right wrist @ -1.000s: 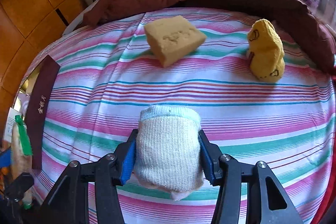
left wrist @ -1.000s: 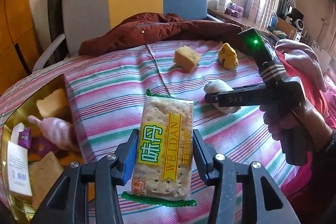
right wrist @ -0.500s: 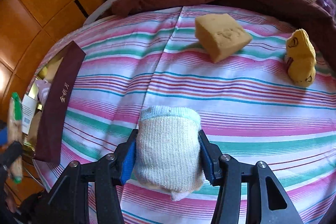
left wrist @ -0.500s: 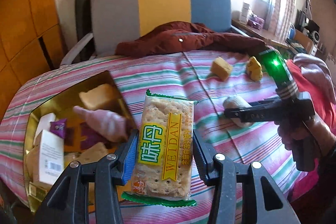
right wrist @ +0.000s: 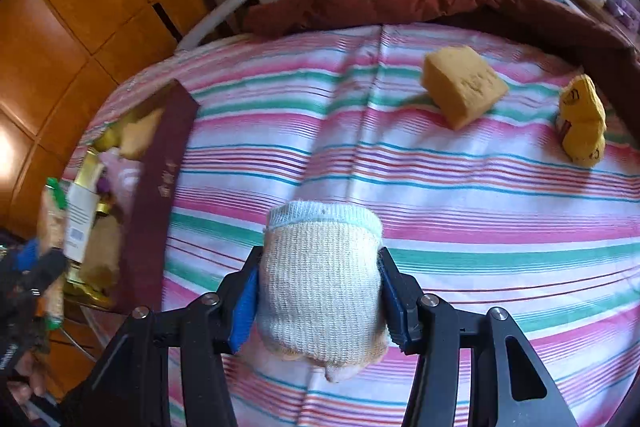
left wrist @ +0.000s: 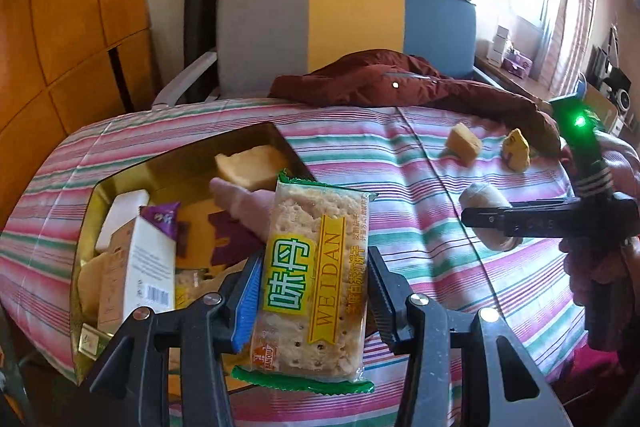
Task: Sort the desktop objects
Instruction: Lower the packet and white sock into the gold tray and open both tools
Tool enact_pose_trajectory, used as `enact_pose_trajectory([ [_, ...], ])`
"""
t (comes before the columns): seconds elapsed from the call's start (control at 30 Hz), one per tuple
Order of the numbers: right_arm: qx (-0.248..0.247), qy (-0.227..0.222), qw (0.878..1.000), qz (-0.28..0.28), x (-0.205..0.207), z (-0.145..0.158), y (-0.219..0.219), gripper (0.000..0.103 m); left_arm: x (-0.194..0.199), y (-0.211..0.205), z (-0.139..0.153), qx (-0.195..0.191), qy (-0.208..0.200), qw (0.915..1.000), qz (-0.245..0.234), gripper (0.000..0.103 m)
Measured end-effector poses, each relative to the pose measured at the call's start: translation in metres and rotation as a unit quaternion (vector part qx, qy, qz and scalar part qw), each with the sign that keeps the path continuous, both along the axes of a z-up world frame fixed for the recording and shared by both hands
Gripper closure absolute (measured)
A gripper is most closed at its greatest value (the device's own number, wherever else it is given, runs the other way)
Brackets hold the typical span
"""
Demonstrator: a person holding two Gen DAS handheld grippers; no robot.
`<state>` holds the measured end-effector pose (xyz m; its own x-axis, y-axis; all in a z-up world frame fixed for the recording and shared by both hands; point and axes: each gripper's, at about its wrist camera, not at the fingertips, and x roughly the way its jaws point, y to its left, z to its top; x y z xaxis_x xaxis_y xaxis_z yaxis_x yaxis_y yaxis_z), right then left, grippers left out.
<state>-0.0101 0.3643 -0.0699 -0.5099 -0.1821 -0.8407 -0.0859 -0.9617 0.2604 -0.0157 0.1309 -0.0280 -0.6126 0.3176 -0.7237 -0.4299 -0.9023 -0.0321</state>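
Change since a second ago: both hands have carried their loads toward the gold box; in the left wrist view the box has come from the frame edge to just ahead of the fingers, and in the right wrist view the sponge and the yellow sock have slid off to the right.

Left gripper (left wrist: 310, 303): clenched on the cracker packet (left wrist: 312, 279), held upright by its long edges, over the near corner of the box.

Right gripper (right wrist: 318, 297): clenched on the rolled cream sock (right wrist: 320, 283), above the striped cloth (right wrist: 460, 195), well short of the box.

Gold box (left wrist: 256, 133): open, with a maroon outer wall. Holds a sponge piece (left wrist: 250, 165), a pink sock (left wrist: 244, 207), a white carton (left wrist: 138, 273), a purple sachet and more besides; little free floor shows.

Still out on the cloth: tan sponge (right wrist: 462, 89), yellow sock (right wrist: 582, 123).

Beyond: maroon jacket (left wrist: 392, 83), tri-colour chair back (left wrist: 348, 23).

Handling note, as judgement: bring the packet fully inside the rim and lower it flat onto the contents before letting go, so it neither hangs on the edge nor topples the carton. Hold the sock clear until the left hand leaves.
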Motion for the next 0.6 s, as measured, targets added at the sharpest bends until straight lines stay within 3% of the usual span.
enact_pose_trajectory([
  [0.33, -0.03, 0.049, 0.997, 0.05, -0.017, 0.039, -0.077, 0.049, -0.007, -0.044, 0.001, 0.018, 0.0, 0.9989, 0.042, 0.054],
  [0.6, -0.049, 0.069, 0.993, 0.082, -0.034, 0.052, -0.13, 0.049, -0.011, -0.076, 0.004, 0.029, 0.005, 0.9968, 0.074, 0.054],
])
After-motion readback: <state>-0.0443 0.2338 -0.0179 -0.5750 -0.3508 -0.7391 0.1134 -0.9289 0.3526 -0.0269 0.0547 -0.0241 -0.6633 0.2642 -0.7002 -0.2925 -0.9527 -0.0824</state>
